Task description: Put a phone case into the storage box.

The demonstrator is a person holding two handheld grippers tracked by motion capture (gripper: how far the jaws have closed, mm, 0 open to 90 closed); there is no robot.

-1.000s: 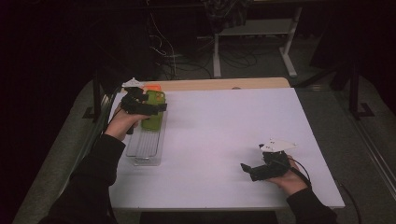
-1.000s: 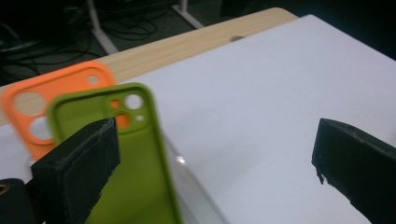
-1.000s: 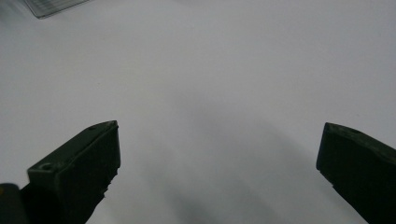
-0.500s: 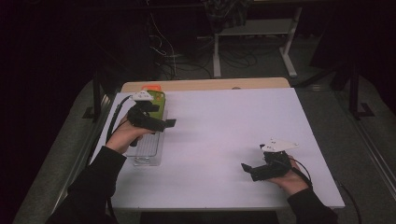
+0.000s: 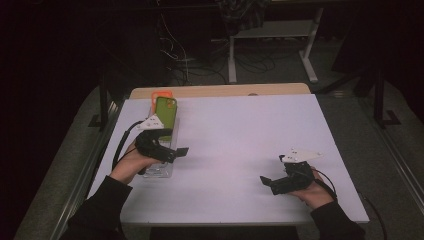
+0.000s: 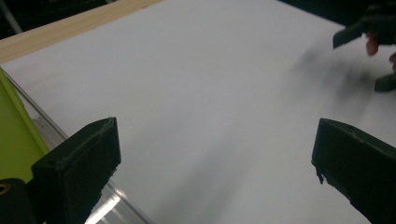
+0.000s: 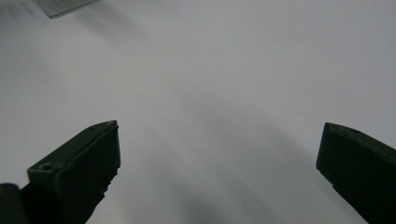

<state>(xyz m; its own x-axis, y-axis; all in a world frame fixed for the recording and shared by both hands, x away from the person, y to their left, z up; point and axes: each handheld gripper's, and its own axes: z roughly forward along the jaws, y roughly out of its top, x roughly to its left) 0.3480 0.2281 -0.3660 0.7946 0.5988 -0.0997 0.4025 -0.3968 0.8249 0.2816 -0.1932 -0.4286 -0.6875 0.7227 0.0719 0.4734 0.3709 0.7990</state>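
Both tongs open, empty: left tongs (image 5: pixel 183 150) beside green phone (image 5: pixel 165 112) in clear tray (image 5: pixel 161 170) (upper left); approach it square, right tongs (image 5: pixel 263 179) idle.

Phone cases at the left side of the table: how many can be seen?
2. A green phone case stands in the far end of the clear tray, just beyond the left gripper. An orange phone case lies mostly covered behind it. More may be hidden.
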